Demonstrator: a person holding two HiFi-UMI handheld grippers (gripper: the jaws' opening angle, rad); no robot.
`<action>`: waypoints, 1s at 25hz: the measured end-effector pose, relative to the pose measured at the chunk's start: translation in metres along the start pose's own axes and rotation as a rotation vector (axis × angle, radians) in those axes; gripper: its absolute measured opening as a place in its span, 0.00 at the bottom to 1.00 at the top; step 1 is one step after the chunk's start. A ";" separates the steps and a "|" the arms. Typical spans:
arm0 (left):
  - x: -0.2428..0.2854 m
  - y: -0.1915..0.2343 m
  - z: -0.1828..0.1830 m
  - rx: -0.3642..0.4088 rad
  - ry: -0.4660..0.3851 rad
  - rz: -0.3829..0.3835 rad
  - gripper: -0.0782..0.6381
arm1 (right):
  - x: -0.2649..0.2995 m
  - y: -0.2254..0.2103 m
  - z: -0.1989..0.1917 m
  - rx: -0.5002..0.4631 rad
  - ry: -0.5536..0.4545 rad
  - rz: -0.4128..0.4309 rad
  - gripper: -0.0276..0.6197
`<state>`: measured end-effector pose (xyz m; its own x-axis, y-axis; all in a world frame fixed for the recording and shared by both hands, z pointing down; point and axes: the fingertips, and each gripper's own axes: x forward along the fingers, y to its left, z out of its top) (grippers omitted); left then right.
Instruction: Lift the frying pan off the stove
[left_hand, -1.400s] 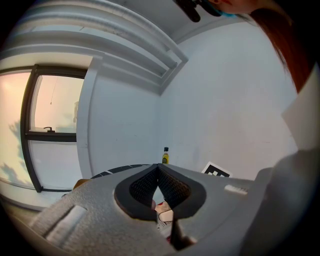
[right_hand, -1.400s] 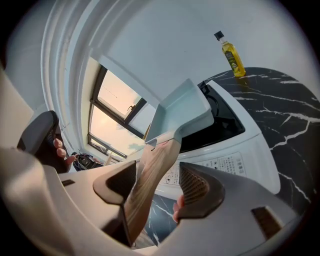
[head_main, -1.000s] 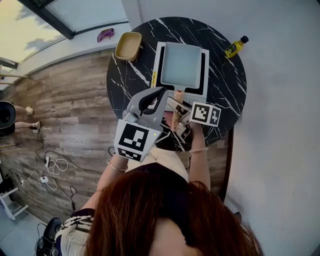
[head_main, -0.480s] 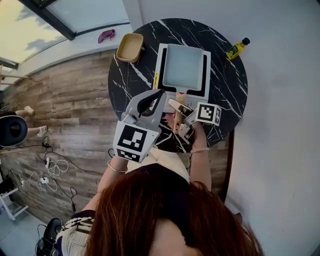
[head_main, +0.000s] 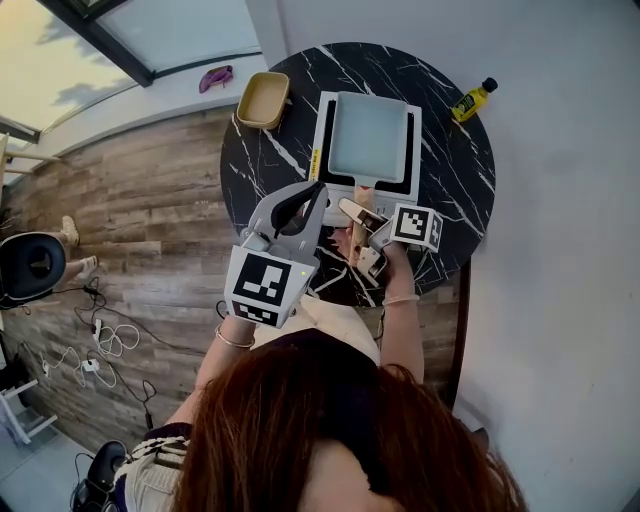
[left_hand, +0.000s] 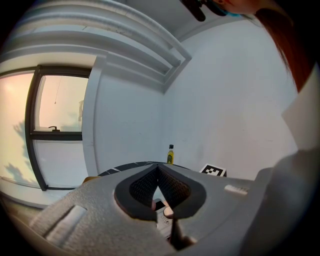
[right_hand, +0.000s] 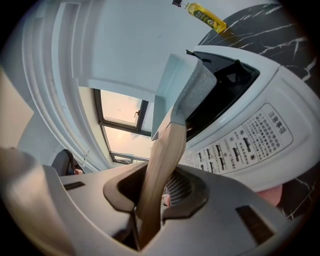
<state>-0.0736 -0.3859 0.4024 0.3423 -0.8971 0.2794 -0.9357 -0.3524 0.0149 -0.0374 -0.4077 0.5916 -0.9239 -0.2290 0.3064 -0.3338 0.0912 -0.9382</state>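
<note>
A square pale-blue frying pan (head_main: 368, 135) (right_hand: 182, 85) sits on a white stove (head_main: 318, 150) (right_hand: 250, 130) on the round black marble table (head_main: 450, 170). Its wooden handle (head_main: 355, 228) (right_hand: 162, 155) points toward me. My right gripper (head_main: 357, 235) (right_hand: 155, 175) has the handle between its jaws, which are closing on it. My left gripper (head_main: 322, 186) (left_hand: 158, 169) hangs above the table's near left edge, raised and shut with nothing in it.
A tan square dish (head_main: 262, 100) stands at the table's far left edge. A small yellow bottle (head_main: 472, 97) (left_hand: 170, 154) (right_hand: 205, 15) stands at the far right near the white wall. A wood floor with cables lies to the left.
The right gripper's jaws have come together around the wooden handle. The left gripper has barely moved. The pan still sits on the stove.
</note>
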 end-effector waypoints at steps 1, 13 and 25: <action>-0.001 0.000 0.001 0.001 -0.002 0.002 0.13 | 0.000 0.000 0.000 -0.003 -0.003 -0.006 0.20; -0.015 0.005 0.006 0.002 -0.023 0.026 0.13 | -0.001 0.005 -0.004 -0.009 -0.019 -0.014 0.19; -0.033 -0.008 0.008 0.015 -0.048 0.026 0.13 | -0.021 0.019 -0.015 -0.057 -0.048 -0.013 0.19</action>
<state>-0.0764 -0.3556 0.3854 0.3218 -0.9176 0.2336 -0.9431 -0.3323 -0.0062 -0.0272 -0.3864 0.5696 -0.9098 -0.2766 0.3096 -0.3575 0.1429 -0.9229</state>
